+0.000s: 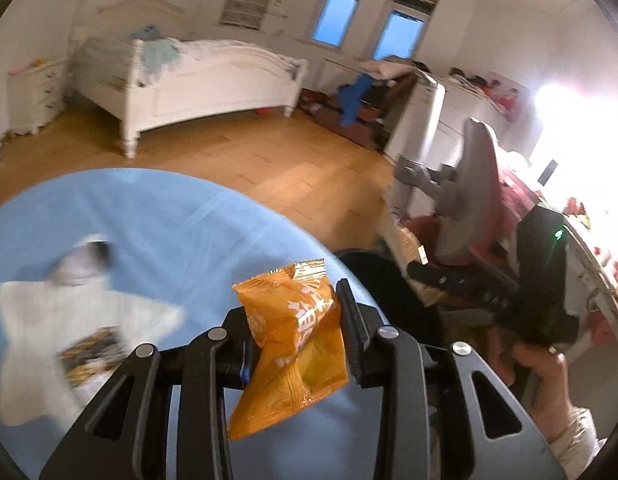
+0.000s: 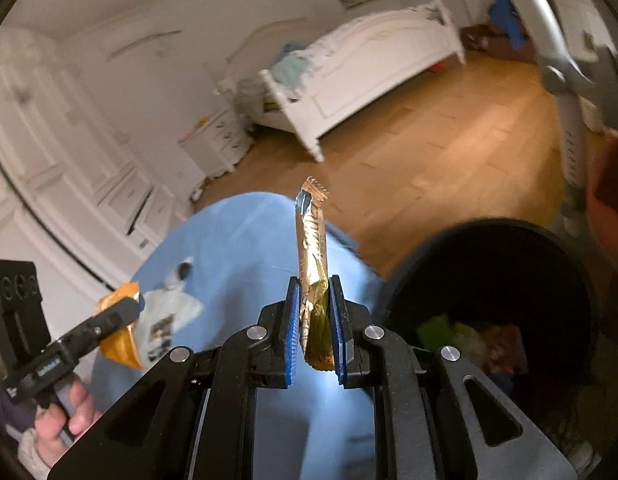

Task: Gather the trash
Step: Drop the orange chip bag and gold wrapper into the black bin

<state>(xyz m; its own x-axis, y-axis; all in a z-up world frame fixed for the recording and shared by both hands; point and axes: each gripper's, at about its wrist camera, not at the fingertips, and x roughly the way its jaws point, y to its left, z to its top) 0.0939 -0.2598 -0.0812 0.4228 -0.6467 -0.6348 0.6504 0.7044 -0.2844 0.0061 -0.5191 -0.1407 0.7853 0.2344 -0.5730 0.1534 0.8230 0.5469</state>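
Two wrappers are gripped above the blue tabletop, beside the black bin.

An orange snack packet is pinched between the narrowed jaws of the left gripper, over the tabletop's edge nearest the bin. A slim gold wrapper is clamped upright in the almost closed right gripper, just left of the bin. More trash is seen lying inside the bin. A white star-shaped cloth and another wrapper are left on the tabletop.
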